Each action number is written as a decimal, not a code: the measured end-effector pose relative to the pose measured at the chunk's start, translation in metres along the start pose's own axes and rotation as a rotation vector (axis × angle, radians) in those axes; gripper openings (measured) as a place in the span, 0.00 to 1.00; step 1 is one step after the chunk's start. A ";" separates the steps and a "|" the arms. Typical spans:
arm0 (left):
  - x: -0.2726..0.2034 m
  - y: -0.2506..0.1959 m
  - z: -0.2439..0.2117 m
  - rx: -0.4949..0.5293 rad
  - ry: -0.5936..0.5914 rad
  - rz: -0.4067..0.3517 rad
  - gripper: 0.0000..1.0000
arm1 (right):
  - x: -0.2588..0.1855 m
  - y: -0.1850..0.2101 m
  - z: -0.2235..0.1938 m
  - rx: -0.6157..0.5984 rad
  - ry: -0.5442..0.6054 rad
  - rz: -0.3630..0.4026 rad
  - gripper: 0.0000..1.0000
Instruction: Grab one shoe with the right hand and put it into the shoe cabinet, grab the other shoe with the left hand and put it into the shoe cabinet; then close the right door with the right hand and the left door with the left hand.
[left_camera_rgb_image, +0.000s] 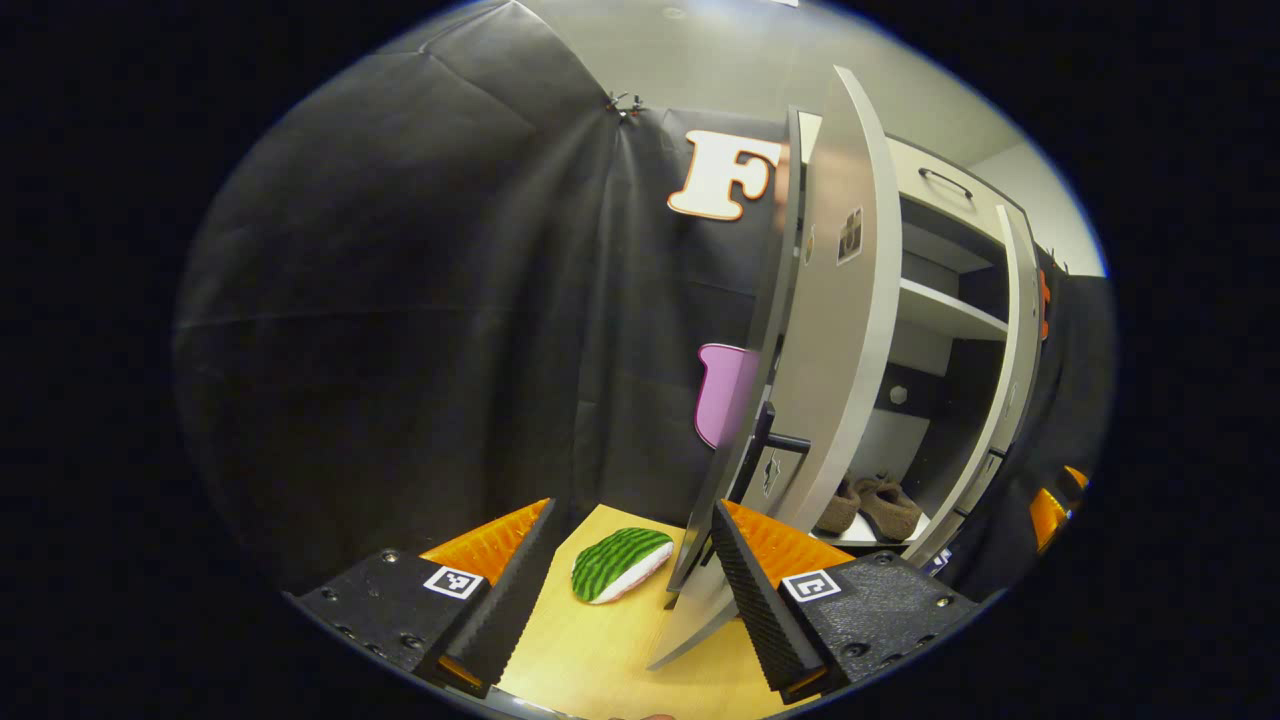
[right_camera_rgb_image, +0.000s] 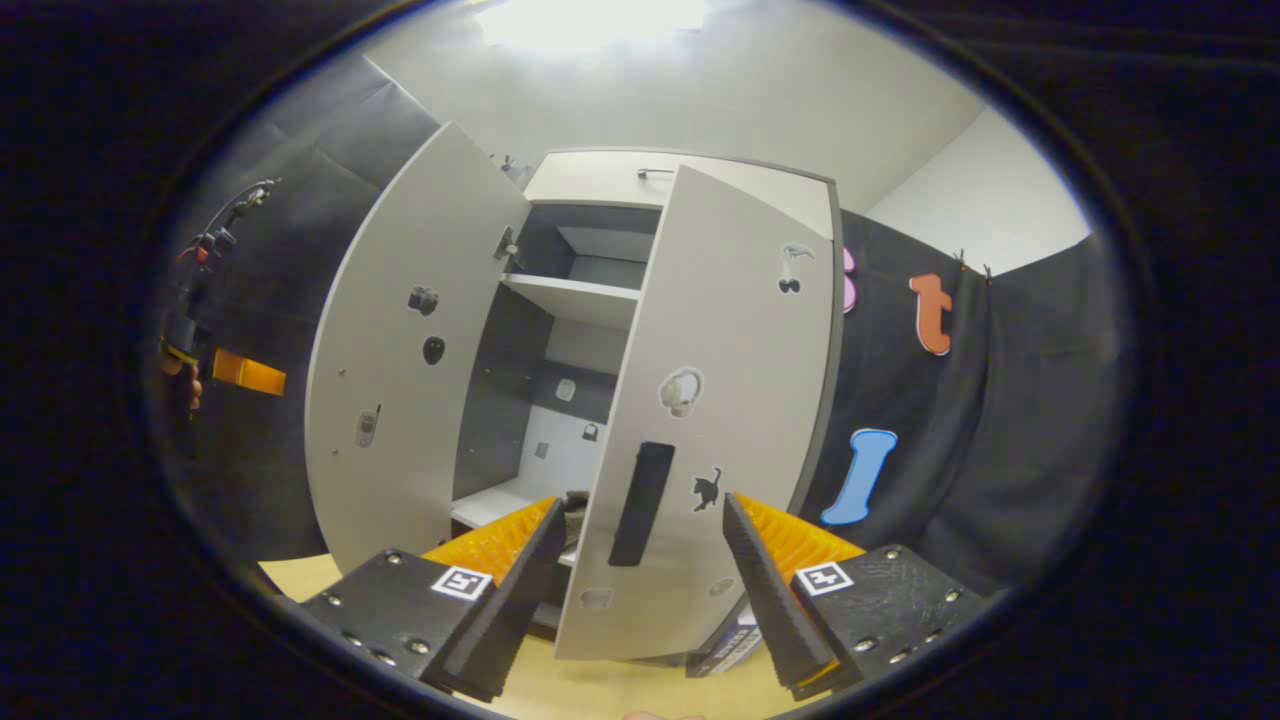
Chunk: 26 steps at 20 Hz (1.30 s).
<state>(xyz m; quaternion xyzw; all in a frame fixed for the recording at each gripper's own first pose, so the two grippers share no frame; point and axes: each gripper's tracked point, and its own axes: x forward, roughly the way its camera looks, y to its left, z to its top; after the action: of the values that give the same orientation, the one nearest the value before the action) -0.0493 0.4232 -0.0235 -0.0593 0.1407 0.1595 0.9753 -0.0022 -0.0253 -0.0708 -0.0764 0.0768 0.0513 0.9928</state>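
Two brown shoes (left_camera_rgb_image: 872, 506) sit side by side on the bottom shelf of the grey shoe cabinet (left_camera_rgb_image: 945, 195). In the left gripper view the left door (left_camera_rgb_image: 845, 330) stands ajar, nearly edge-on, its black handle (left_camera_rgb_image: 778, 442) just beyond my right fingertip. My left gripper (left_camera_rgb_image: 633, 507) is open and holds nothing. In the right gripper view the right door (right_camera_rgb_image: 720, 380) stands partly open straight ahead, its black handle (right_camera_rgb_image: 640, 505) between the spread fingers of my open right gripper (right_camera_rgb_image: 645, 503). The left door (right_camera_rgb_image: 410, 370) swings wide. A hand holds the left gripper (right_camera_rgb_image: 240, 372) at far left.
A green-striped watermelon-pattern piece (left_camera_rgb_image: 620, 563) lies on the wooden floor (left_camera_rgb_image: 600, 650) in front of the left door. An empty upper shelf (right_camera_rgb_image: 575, 293) crosses the cabinet. Black cloth walls enclose both sides. The right gripper (left_camera_rgb_image: 1050, 510) shows beyond the right door (left_camera_rgb_image: 1010, 370).
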 end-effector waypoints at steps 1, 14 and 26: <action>0.007 -0.003 0.000 0.014 0.003 -0.008 0.93 | -0.003 -0.005 -0.003 0.000 0.009 -0.016 0.95; 0.055 0.008 -0.002 0.082 0.030 0.009 0.86 | -0.014 -0.077 -0.062 0.228 0.151 -0.206 0.93; 0.058 -0.035 -0.006 0.106 0.039 -0.209 0.72 | 0.023 -0.048 -0.070 0.213 0.161 -0.143 0.95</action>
<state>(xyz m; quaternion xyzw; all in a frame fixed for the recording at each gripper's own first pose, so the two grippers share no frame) 0.0131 0.4065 -0.0439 -0.0250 0.1611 0.0482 0.9854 0.0161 -0.0814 -0.1358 0.0201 0.1557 -0.0343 0.9870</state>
